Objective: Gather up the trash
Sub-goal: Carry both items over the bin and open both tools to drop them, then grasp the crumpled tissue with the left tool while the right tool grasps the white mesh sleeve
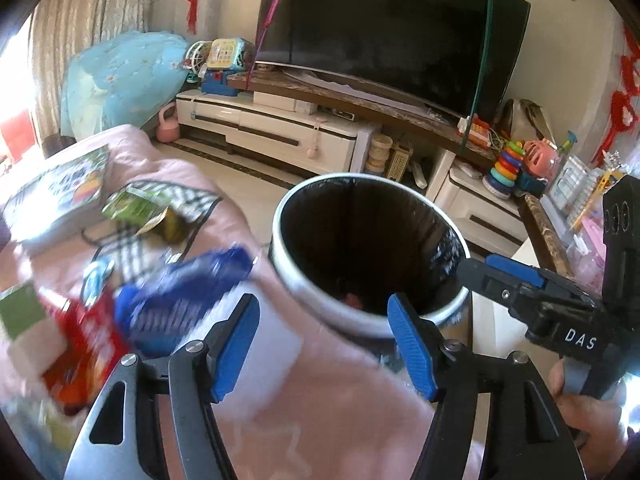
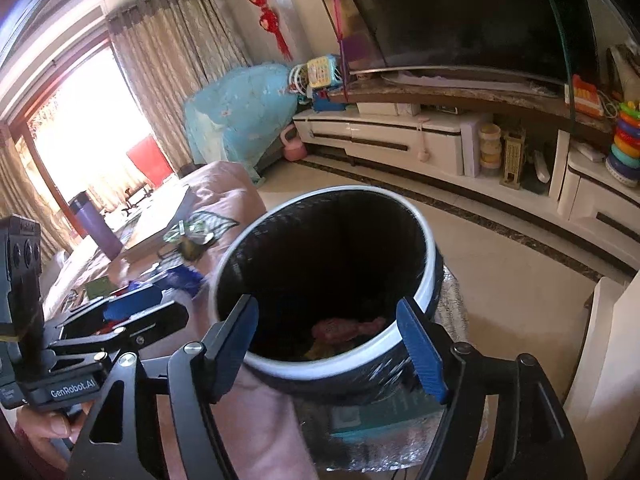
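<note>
Left gripper jaws wide, nothing between; right gripper likewise, over the bin; pink scraps already inside; blue wrapper and red packet lie left on the pink cover; risks: nudging the bin, grippers colliding.

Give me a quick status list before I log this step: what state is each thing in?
trash bin: upright, lidless, some trash at the bottom
left tool: open, nothing between its pads
right tool: open, nothing between its pads
blue wrapper: on the pink cover, blurred
red packet: on the pink cover
TV: screen dark
</note>
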`<state>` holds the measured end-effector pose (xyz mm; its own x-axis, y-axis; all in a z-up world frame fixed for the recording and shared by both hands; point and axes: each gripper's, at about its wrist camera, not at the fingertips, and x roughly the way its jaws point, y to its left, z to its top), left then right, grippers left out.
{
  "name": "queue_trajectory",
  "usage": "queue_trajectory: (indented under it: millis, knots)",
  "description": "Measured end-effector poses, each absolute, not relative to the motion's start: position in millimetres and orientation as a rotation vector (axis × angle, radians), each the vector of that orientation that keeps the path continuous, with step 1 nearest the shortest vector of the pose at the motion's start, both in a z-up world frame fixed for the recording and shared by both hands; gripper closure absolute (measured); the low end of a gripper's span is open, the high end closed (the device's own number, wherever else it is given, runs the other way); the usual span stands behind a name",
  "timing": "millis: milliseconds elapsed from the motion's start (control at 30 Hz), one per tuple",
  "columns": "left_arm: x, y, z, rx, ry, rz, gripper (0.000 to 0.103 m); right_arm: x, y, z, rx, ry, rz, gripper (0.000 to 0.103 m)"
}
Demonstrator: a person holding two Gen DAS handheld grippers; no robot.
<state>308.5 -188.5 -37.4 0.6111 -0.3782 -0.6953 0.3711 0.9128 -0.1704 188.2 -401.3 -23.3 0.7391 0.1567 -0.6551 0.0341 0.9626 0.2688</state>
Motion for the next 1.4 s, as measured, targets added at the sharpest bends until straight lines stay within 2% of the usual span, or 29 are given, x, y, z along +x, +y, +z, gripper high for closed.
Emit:
queue_trajectory:
  millis: [467,833,1400]
  knots:
    - [222.0,-99.1,-26.3,-0.068,0.794,-0.334,0.037,154.3,-331.5,-21.6,0.309,0.735,0.187,0.024]
    - [170.4,-36.9,-17.9,-0.151,0.775,-0.207,0.037,163.9,-273.0,-43.1,0.254,0.808,0.262,0.024]
    - [125.8,23.3,-4.0,-0.261,0.733,-0.033,0.037,197.7,-238.0,-53.9,0.185,0.82,0.27,0.024]
